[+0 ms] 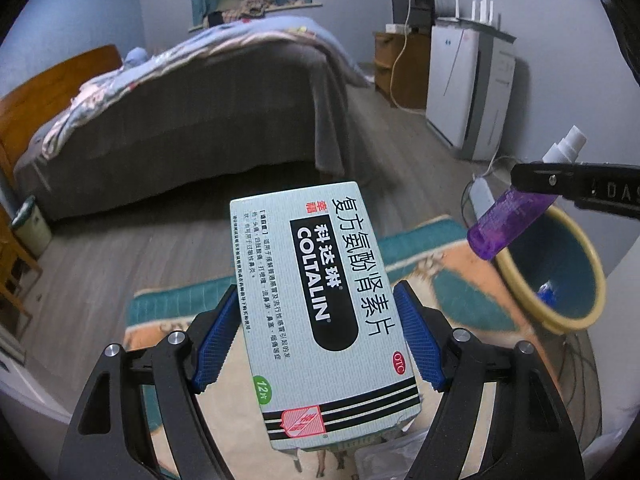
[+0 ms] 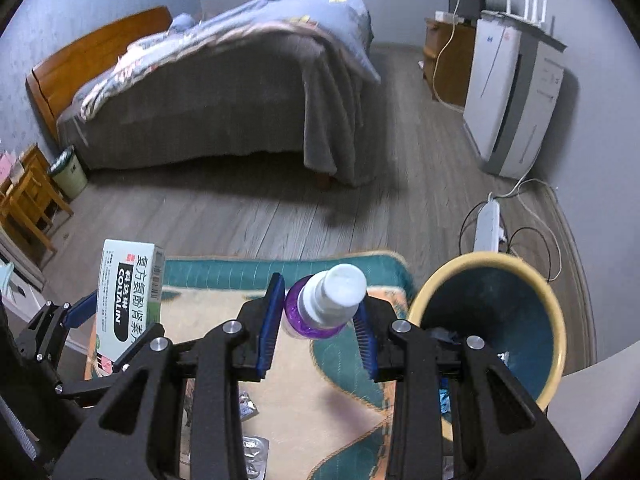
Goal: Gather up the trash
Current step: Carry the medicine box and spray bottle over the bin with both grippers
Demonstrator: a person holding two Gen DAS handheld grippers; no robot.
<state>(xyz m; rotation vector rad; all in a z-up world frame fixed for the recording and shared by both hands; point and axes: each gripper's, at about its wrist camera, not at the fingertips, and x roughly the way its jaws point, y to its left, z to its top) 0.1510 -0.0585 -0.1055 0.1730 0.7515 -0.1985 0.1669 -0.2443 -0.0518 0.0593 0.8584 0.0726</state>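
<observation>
My left gripper [image 1: 320, 332] is shut on a pale green Coltalin medicine box [image 1: 320, 300], held above the patterned rug [image 1: 440, 276]; the box also shows at the left of the right wrist view [image 2: 128, 296]. My right gripper [image 2: 320, 316] is shut on a purple spray bottle [image 2: 324, 304] with a white cap, held just left of a yellow-rimmed, dark-blue bin [image 2: 500, 312]. In the left wrist view the bottle [image 1: 508, 220] hangs at the rim of the bin [image 1: 556, 268], which has some blue trash inside.
Foil blister packs [image 2: 250, 404] lie on the rug [image 2: 320, 392] below the right gripper. A bed [image 2: 224, 92] stands ahead, a white air purifier [image 2: 512, 100] and power strip [image 2: 488, 224] at the right, a small green bin [image 2: 70, 172] and wooden stool [image 2: 28, 200] at the left.
</observation>
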